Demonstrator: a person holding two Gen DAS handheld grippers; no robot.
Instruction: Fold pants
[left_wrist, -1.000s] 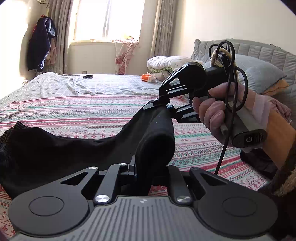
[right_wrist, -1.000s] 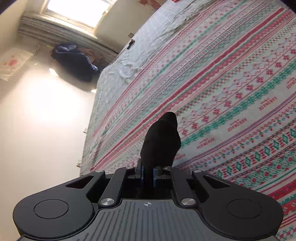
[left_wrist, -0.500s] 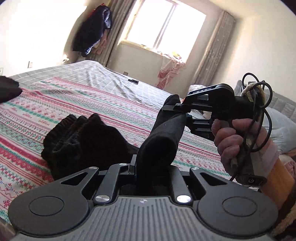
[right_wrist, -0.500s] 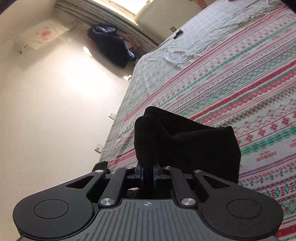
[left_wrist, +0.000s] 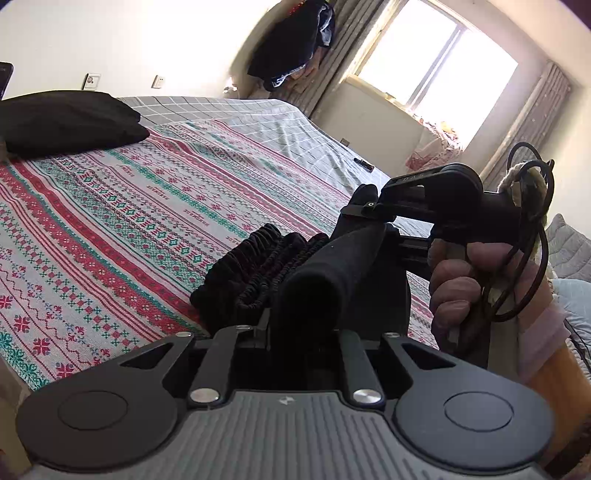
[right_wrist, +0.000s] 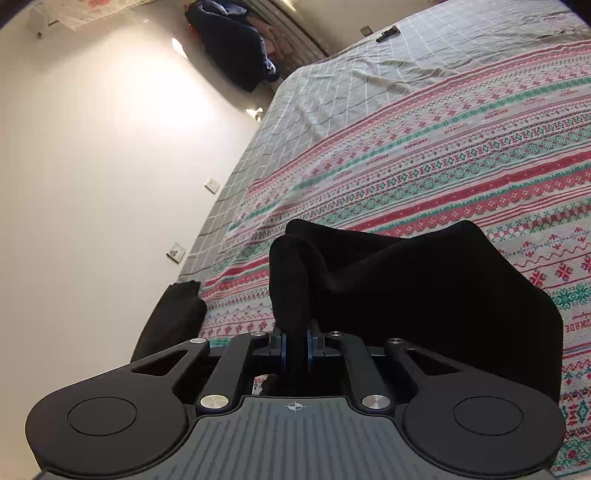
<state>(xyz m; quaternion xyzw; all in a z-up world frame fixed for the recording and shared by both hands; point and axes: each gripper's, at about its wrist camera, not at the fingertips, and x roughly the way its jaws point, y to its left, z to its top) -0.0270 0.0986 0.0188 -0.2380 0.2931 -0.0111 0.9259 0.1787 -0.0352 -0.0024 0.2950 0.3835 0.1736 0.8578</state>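
The big bed with a striped red, green and white blanket (left_wrist: 110, 206) holds the black soft pants (left_wrist: 258, 266), bunched up near its near edge. A folded black cloth (left_wrist: 66, 122) lies at a far corner. The left gripper (left_wrist: 306, 295) pinches the pants while its jaws slowly open. The right gripper (right_wrist: 295, 332) is clamped on the pants too.

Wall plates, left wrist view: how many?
2. Left plate is on the wall above the black pile; right plate is beside it, nearer the window. Others may be hidden behind the pile.
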